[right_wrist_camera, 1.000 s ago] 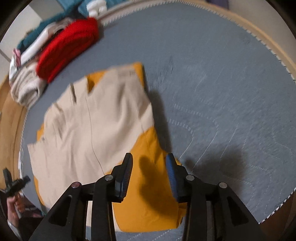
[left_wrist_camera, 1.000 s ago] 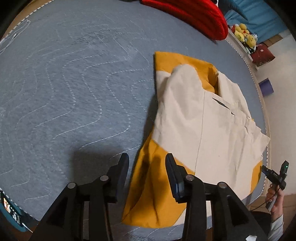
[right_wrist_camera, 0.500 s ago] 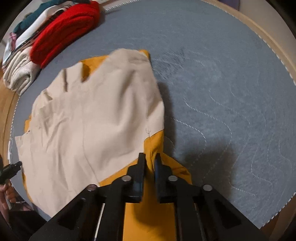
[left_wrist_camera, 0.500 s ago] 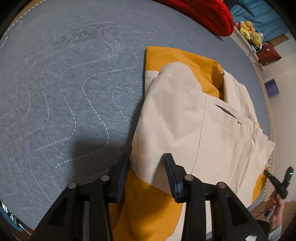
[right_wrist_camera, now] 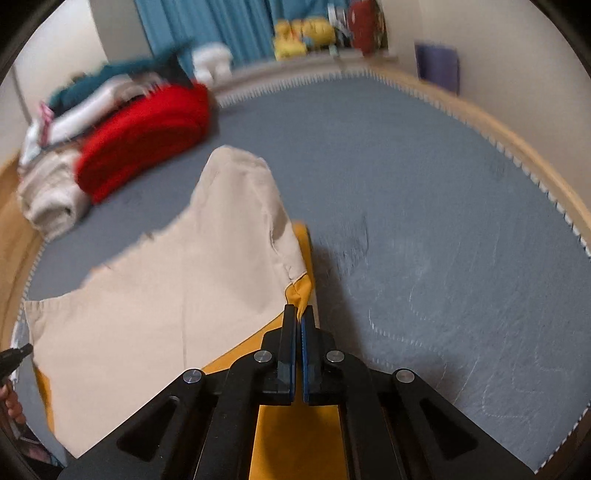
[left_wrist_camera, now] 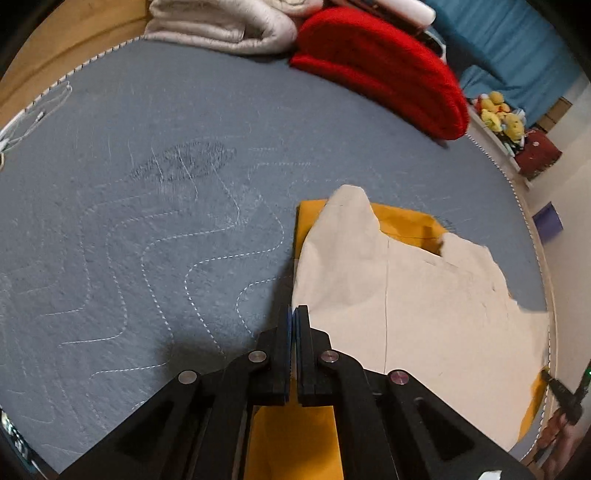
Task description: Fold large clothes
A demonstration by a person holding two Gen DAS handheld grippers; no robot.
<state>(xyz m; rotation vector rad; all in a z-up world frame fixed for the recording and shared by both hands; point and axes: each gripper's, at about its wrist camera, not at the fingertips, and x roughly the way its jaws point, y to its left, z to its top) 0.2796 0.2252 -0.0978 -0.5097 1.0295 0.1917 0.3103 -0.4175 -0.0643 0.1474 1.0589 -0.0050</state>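
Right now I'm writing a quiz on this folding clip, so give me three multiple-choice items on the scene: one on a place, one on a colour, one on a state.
1. Where does the red folded garment lie?
A. At the far edge of the grey quilt, beside a pale folded one
B. Under the garment being folded
C. On the floor

2. What colours is the garment being folded?
A. Blue and white
B. Cream and mustard yellow
C. All red

3. How does the right gripper stand?
A. Wide open above the quilt
B. Shut on nothing
C. Shut on the garment's yellow edge

Answers:
1 A: the red folded garment rests at the far edge of the grey quilt next to a pale folded garment.
2 B: the cream and yellow garment shows both colours.
3 C: the right gripper has yellow cloth pinched between its fingers.
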